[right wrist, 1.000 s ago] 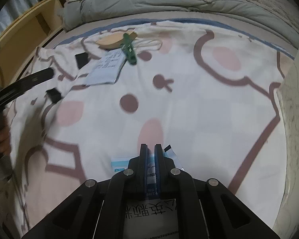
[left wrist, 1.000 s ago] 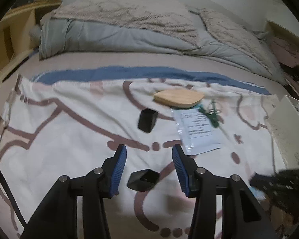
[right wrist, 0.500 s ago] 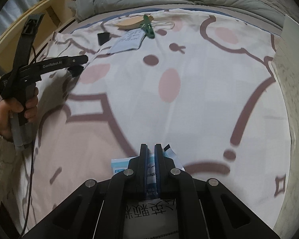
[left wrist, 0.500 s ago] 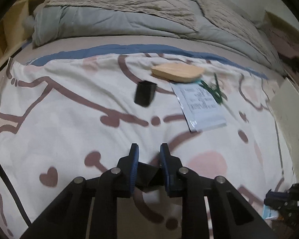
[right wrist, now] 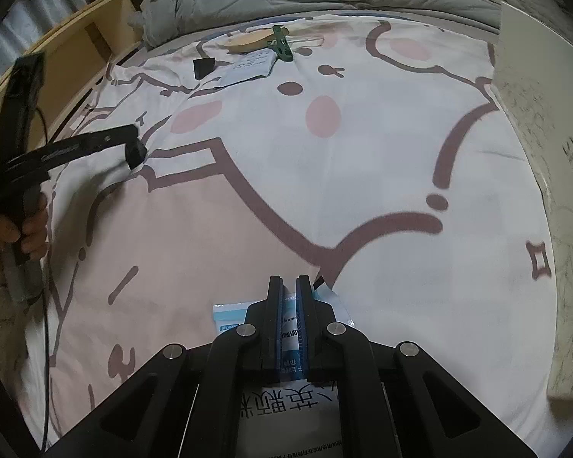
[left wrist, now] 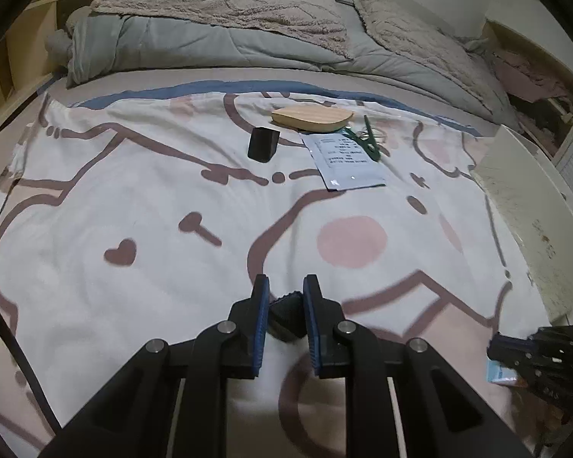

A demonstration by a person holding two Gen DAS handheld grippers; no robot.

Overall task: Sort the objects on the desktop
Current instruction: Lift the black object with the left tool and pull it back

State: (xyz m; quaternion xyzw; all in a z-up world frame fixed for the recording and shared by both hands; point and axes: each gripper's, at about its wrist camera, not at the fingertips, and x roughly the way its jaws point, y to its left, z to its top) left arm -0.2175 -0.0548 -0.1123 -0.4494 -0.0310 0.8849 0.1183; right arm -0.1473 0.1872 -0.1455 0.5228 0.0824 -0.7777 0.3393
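Observation:
My left gripper (left wrist: 285,286) is shut on a small black box (left wrist: 286,315) and holds it above the patterned sheet; the box also shows in the right wrist view (right wrist: 135,151). My right gripper (right wrist: 289,282) is shut on a white and blue sachet (right wrist: 288,328); it shows at the right edge of the left wrist view (left wrist: 502,372). Far back lie a second black box (left wrist: 263,144), a white sachet (left wrist: 347,160), a wooden oval piece (left wrist: 311,117) and a green clip (left wrist: 368,139).
A white box (left wrist: 531,206) stands along the right side of the bed, also in the right wrist view (right wrist: 546,145). A grey duvet (left wrist: 225,38) is piled at the back. A wooden bed frame (right wrist: 68,49) runs along the left.
My left gripper closed on the small black box and lifted it back toward me. My right gripper, still holding the sachet, has pulled back from the far objects.

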